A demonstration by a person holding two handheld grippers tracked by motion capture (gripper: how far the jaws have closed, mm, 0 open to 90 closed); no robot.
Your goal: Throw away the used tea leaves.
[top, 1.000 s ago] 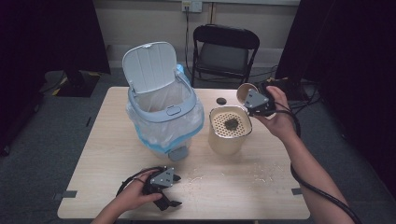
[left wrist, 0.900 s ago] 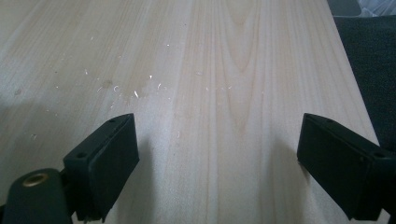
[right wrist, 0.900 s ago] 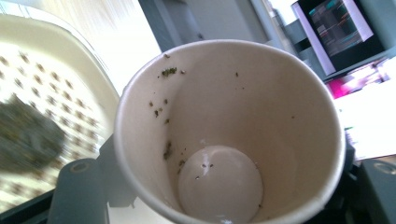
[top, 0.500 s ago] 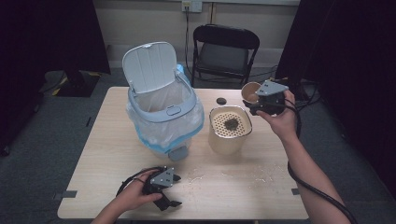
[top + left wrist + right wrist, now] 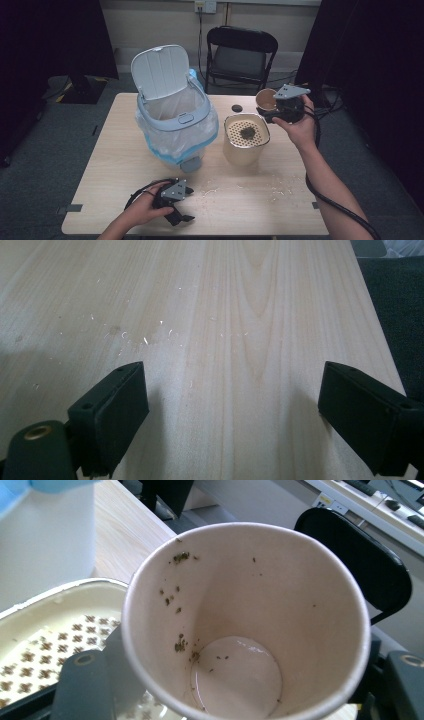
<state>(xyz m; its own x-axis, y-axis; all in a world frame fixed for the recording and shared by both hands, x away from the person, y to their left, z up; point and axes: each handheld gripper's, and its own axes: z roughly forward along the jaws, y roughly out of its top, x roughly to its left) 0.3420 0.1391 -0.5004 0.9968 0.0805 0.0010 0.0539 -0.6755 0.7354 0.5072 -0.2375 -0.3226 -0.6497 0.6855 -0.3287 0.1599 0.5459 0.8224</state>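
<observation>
The high view is soft and dim at its edges — dark curtains swallow both sides — while overhead light brightens the worktop (image 5: 115, 150). Both claw views are sharper, with soft shadows beneath the left claw (image 5: 235, 415).

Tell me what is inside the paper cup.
The paper cup holds only small green specks on its inner wall and a wet bottom. The outside of its base is hidden.
</observation>
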